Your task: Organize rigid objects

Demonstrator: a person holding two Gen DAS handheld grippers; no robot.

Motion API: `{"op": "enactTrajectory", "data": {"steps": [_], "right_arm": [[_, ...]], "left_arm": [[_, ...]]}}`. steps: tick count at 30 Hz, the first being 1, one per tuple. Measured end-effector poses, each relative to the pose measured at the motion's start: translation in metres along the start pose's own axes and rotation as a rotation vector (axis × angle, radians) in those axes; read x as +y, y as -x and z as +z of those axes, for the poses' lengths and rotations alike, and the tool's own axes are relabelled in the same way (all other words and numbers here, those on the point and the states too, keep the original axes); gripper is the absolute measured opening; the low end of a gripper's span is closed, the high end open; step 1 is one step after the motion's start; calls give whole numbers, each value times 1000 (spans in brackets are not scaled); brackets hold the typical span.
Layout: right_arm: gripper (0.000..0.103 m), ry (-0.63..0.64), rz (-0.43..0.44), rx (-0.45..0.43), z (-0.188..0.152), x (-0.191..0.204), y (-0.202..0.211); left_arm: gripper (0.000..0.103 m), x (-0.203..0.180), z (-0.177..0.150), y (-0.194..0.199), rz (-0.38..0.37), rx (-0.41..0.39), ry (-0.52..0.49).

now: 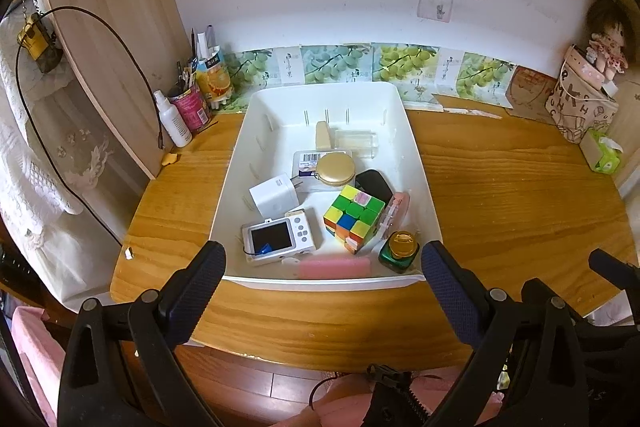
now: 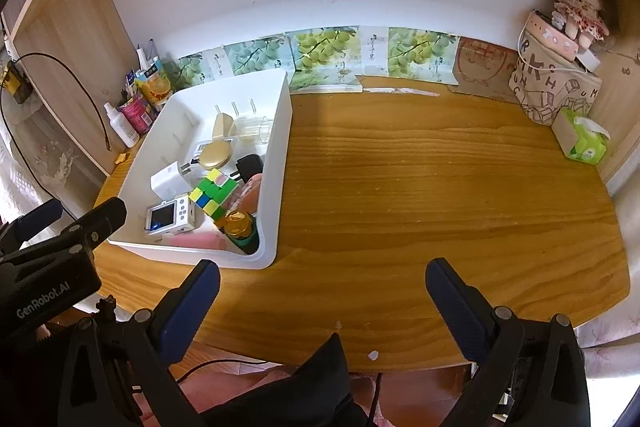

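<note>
A white bin [image 1: 416, 147] [image 2: 280, 163] stands on the wooden table. It holds a Rubik's cube [image 1: 353, 217] [image 2: 211, 195], a small white camera [image 1: 277, 235] [image 2: 170, 214], a white charger [image 1: 274, 195], a gold round compact [image 1: 335, 169] [image 2: 215, 153], a green bottle with a gold cap [image 1: 400, 250] [image 2: 240, 230], a pink bar [image 1: 334, 267] and a black item [image 1: 374, 183]. My left gripper [image 1: 322, 263] is open and empty, just in front of the bin's near wall. My right gripper [image 2: 322, 279] is open and empty over bare table right of the bin.
A white bottle [image 1: 173, 119], a pink pen can [image 1: 191, 103] and a juice carton [image 1: 213, 75] stand at the back left. A printed bag with a doll [image 2: 556, 83] and a green tissue pack [image 2: 584, 139] sit at the back right. Bare tabletop [image 2: 420, 179] lies right of the bin.
</note>
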State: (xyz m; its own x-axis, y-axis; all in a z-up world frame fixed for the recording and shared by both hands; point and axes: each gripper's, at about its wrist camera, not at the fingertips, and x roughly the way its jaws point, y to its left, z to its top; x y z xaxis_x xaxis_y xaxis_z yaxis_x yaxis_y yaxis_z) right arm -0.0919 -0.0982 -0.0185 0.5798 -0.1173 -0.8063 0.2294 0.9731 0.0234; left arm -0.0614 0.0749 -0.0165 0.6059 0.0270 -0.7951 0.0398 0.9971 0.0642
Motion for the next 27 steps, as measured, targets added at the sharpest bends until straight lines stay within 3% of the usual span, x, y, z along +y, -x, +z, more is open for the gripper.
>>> {"op": "enactTrajectory", "data": {"steps": [14,27], "right_arm": [[103,-16,-38,10,-4,24,-1],[103,-62,-49,55,-8,42,-11]], "left_arm": [[99,21,1,-4,-70,-5,-16],[99,38,3,-14,-85,20,-48]]}}
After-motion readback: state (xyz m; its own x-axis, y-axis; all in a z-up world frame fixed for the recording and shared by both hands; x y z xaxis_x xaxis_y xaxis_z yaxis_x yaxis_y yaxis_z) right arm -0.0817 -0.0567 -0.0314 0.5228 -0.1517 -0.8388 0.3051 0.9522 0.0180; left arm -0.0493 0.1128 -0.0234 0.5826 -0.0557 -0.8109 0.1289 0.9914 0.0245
